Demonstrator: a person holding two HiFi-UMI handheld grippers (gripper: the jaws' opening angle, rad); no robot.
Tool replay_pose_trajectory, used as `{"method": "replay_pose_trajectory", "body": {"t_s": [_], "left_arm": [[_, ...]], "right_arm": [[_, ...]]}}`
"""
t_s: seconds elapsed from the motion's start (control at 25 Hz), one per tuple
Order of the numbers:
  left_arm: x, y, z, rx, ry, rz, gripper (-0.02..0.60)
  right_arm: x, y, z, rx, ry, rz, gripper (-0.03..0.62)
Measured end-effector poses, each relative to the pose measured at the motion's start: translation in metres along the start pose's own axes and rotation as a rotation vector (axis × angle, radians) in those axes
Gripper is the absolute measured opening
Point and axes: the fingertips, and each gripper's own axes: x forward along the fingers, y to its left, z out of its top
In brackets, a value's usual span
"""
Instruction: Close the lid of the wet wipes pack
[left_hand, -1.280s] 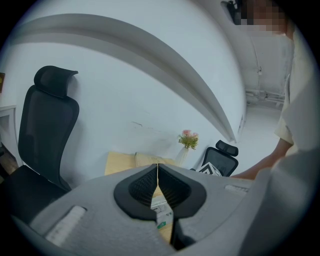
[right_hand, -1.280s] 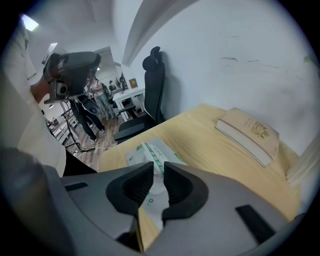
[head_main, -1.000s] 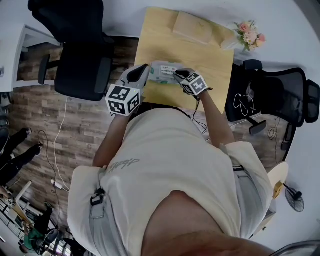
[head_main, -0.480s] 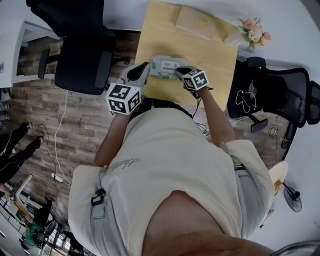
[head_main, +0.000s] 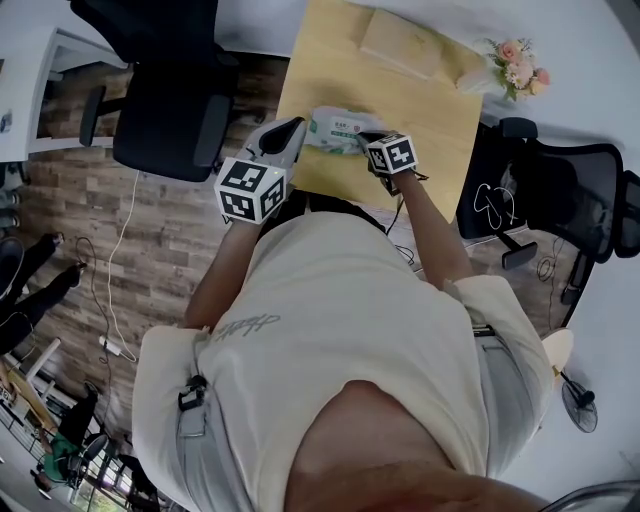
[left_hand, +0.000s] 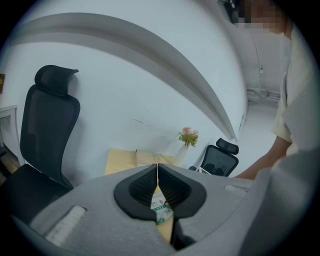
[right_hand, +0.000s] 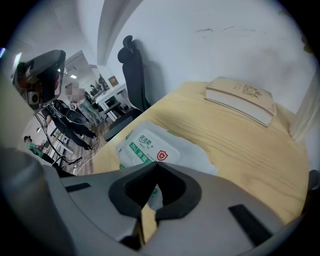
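Grey left gripper (head_main: 288, 130): jaws pressed together, nothing between them, at the pack's left end. Right gripper (head_main: 366, 141): jaws likewise closed and empty, at its right end. Wet wipes pack (head_main: 335, 130): white and green, flat on wooden table (head_main: 430, 110), near front edge. Book (head_main: 400, 45): farther back. Flowers (head_main: 518, 63): far corner.

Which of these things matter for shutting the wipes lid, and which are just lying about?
For the job: wet wipes pack, left gripper, right gripper.
Just lying about: book, flowers, left chair, right chair.
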Motion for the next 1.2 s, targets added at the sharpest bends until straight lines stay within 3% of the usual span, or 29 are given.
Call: {"method": "replay_pose_trajectory", "body": {"t_s": [0.32, 0.6, 0.84, 1.2], "left_arm": [[-0.003, -0.002, 0.002, 0.009, -0.003, 0.004, 0.017], [-0.004, 0.007, -0.005, 0.003, 0.002, 0.028, 0.017], [-0.001, 0.012, -0.009, 0.087, 0.021, 0.057, 0.017], [0.010, 0.018, -0.016, 0.064, 0.049, 0.048, 0.017]], "right_arm": [[-0.011, 0.000, 0.013, 0.084, -0.021, -0.013, 0.003], [-0.007, 0.017, 0.038, 0.035, -0.050, 0.042, 0.003], [0.001, 0.022, 0.039, 0.006, -0.009, 0.045, 0.002], [0.013, 0.019, 0.023, 0.010, 0.035, 0.038, 0.002]]}}
